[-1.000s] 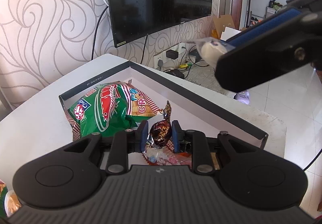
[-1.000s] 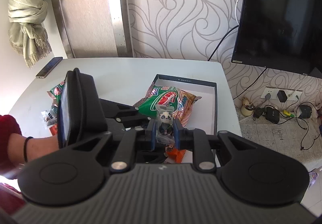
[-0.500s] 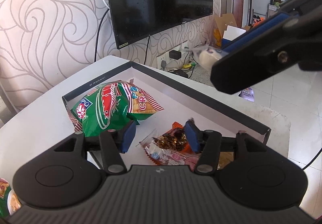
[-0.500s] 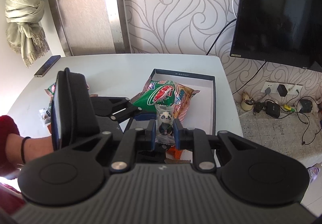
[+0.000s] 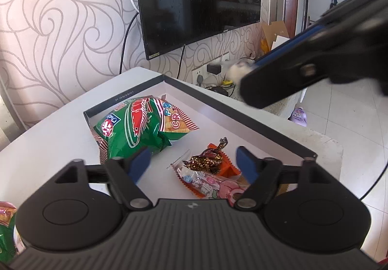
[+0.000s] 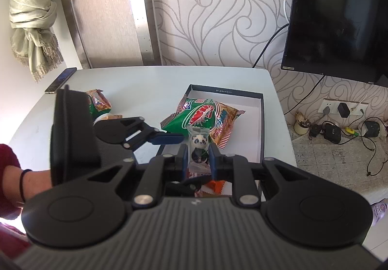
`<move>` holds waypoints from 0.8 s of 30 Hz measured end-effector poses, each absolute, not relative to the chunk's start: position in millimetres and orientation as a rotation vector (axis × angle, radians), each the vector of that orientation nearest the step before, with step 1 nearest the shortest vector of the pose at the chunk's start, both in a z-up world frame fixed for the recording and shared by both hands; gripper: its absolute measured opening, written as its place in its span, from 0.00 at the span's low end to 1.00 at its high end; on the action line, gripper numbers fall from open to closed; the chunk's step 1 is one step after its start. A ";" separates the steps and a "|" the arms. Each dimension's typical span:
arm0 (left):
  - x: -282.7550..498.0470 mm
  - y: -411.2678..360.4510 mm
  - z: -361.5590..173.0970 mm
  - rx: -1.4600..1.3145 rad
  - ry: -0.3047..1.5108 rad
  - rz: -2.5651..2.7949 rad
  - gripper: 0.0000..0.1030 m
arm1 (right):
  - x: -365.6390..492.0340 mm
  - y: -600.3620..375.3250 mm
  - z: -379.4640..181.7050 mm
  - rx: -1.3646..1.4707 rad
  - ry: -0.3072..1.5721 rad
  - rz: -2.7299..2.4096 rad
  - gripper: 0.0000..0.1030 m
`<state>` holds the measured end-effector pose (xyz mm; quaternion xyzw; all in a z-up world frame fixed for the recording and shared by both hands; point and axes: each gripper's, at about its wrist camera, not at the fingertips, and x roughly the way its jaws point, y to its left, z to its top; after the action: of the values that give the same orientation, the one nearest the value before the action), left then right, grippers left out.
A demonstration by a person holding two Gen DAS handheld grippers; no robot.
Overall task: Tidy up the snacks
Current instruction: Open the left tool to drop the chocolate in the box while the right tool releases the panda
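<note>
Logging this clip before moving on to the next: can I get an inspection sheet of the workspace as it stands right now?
Surface: white table, bare toward the wall.
Job's things: shallow box holding green prawn cracker bag, foil-wrapped candy, pink-printed packet and an orange packet under them; more snack packs on the table outside the box.
Clutter: phone at the table's far corner.
Grippers: left gripper open over the candy; right gripper shut on panda candy.
Cables: TV lead down the wall; floor cables by the wall sockets.
Surroundings: wall TV, swirl wallpaper, knotted curtain.
</note>
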<state>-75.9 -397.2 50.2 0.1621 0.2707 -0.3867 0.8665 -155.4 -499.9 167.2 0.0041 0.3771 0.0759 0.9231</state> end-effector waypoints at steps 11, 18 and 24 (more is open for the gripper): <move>-105.1 -388.1 58.9 0.375 0.551 -0.811 0.88 | -120.6 -497.2 137.5 -0.012 0.850 0.175 0.21; -115.7 -380.2 60.2 0.373 0.562 -0.801 0.89 | -107.0 -502.3 114.6 0.005 0.903 0.153 0.21; -125.0 -375.0 60.3 0.370 0.573 -0.796 0.89 | -98.3 -505.9 104.5 0.035 0.916 0.135 0.21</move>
<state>-125.0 -375.0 60.3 0.1768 0.2734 -0.3801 0.8658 -98.3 -505.9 104.5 0.0167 0.4419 0.0650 0.8945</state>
